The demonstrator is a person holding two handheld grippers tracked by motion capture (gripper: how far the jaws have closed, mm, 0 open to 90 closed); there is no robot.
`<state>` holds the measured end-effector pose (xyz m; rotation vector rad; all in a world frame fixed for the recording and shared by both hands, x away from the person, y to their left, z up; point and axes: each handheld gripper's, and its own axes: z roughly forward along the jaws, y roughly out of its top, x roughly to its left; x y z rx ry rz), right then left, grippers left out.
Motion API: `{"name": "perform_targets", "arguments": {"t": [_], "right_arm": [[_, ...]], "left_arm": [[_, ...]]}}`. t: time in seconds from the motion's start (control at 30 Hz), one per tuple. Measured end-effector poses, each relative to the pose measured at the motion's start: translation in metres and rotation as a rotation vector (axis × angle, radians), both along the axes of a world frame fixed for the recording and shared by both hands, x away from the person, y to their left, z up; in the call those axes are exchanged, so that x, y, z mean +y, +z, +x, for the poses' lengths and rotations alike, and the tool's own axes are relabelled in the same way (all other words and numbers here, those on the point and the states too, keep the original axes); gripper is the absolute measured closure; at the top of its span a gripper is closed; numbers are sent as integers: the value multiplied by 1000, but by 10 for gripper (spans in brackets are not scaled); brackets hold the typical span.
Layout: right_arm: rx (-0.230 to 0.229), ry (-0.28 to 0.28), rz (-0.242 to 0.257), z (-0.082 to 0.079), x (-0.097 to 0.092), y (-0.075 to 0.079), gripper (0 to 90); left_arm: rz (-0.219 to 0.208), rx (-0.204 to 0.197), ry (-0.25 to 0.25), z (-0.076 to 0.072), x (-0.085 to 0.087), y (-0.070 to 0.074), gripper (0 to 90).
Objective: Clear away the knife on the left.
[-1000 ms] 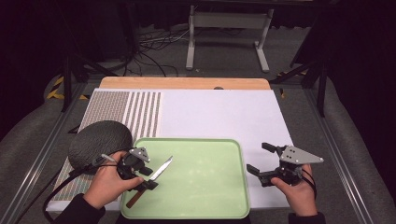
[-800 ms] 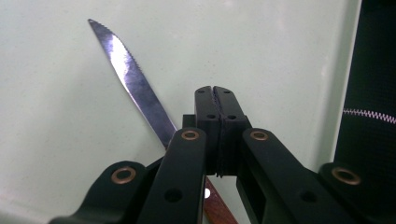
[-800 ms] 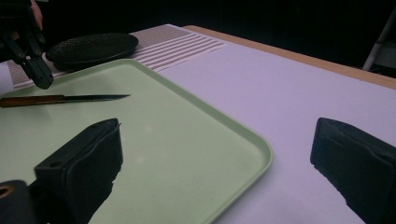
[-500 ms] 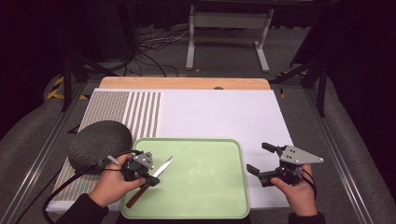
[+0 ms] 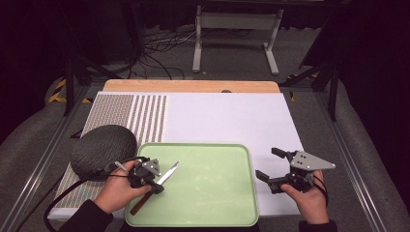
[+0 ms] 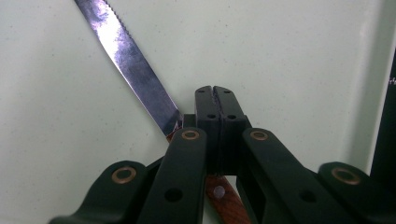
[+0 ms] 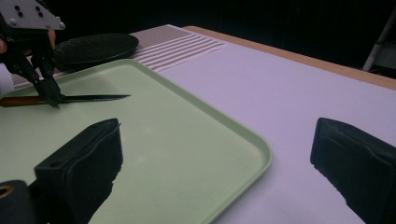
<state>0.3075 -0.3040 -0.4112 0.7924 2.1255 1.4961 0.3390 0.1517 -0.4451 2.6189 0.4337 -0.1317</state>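
Observation:
A knife (image 5: 169, 171) with a serrated blade and a brown wooden handle lies slantwise on the left part of a pale green tray (image 5: 212, 188). My left gripper (image 5: 155, 188) is over it, held in a hand, jaws shut. In the left gripper view the pads (image 6: 208, 112) meet with no gap, and the knife (image 6: 126, 60) runs beneath them. From the right gripper view, the left gripper's tips (image 7: 52, 99) touch the knife (image 7: 93, 98) where blade joins handle. My right gripper (image 5: 267, 163) hovers open and empty past the tray's right rim.
The tray sits at the near edge of a white mat (image 5: 227, 118) with a striped patch (image 5: 140, 116) at its left. A dark round woven disc (image 5: 101, 147) lies beside the tray's far-left corner. A wooden strip (image 5: 193, 86) edges the far side.
My left hand has shifted slightly toward the near edge and down onto the knife. The knife lies where it was. The right gripper has not moved.

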Motion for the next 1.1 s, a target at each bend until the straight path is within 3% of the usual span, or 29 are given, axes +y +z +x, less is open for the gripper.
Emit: {"name": "perform_targets", "arguments": {"t": [1.1], "right_arm": [[4,1,-2,0,0,-1,31]], "left_arm": [[100,-36,83,9,16,3,900]]}}
